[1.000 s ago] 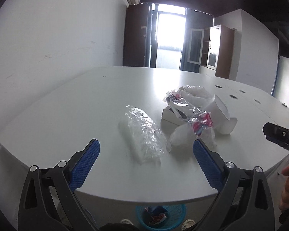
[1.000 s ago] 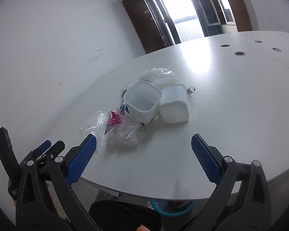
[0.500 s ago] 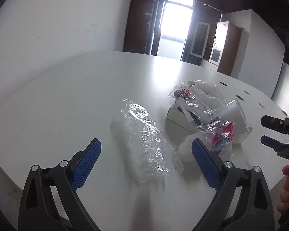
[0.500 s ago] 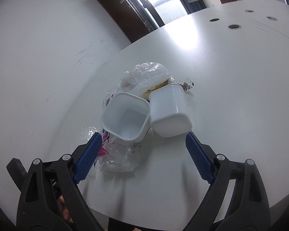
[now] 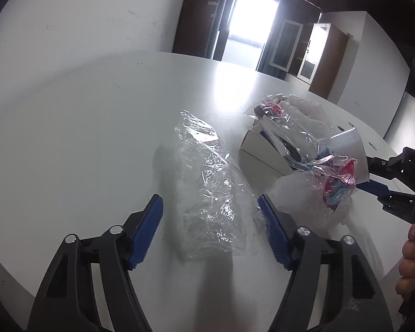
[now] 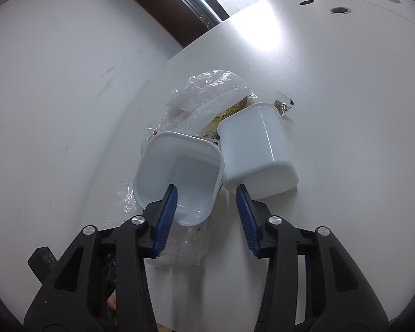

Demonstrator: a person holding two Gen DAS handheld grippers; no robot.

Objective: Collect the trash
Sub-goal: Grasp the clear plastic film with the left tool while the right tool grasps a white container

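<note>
Between the closing right gripper (image 6: 206, 215) fingers, an empty white tub's (image 6: 179, 171) rim.

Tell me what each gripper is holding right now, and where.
Nothing yet. Left gripper closing around clear wrap; right gripper closing astride the tub wall.

I'm over a broad white table (image 5: 83, 127), its curved near edge running under me. Toward its far right end I see round cable holes (image 6: 339, 10) in the top. A white wall (image 5: 96, 22) closes along the table's left edge. Beyond the far edge stands a bright window (image 5: 249, 25), framed by dark brown panels (image 5: 196, 16). Right of that sits a brown cabinet with glass doors (image 5: 304, 49), then a white block of wall (image 5: 373, 55).
</note>
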